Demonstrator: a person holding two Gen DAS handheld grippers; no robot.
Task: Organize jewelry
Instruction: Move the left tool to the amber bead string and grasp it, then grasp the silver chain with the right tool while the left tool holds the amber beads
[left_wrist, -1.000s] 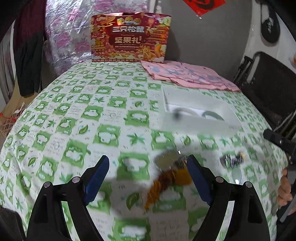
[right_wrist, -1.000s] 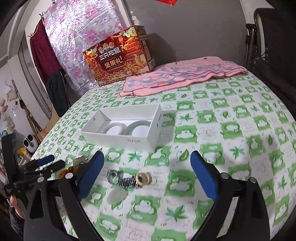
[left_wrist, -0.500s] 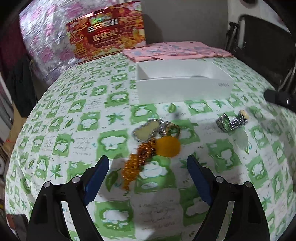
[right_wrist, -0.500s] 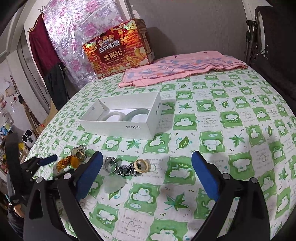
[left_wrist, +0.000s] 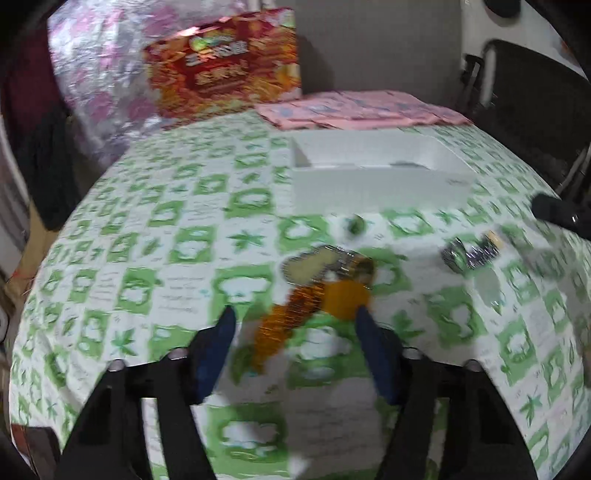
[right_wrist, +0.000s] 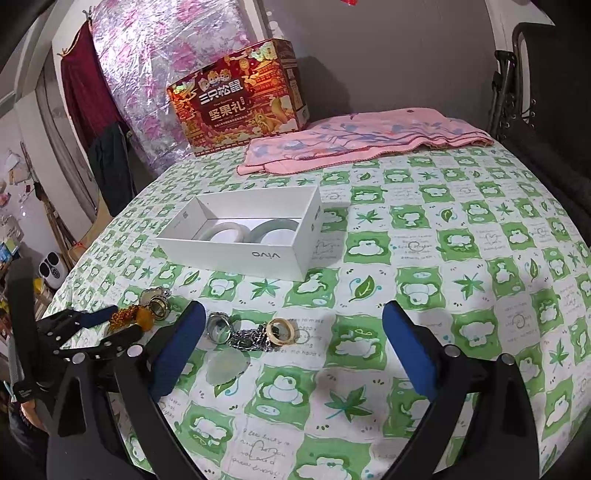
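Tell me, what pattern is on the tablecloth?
A green-and-white check with leaves and frogs on the tablecloth, clearest in the right wrist view.

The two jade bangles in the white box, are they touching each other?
Touching. The right wrist view shows the two jade bangles lying flat with rims meeting inside the white box.

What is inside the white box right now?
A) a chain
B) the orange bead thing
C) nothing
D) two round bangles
D: in the right wrist view, two pale round bangles lie side by side inside the white box.
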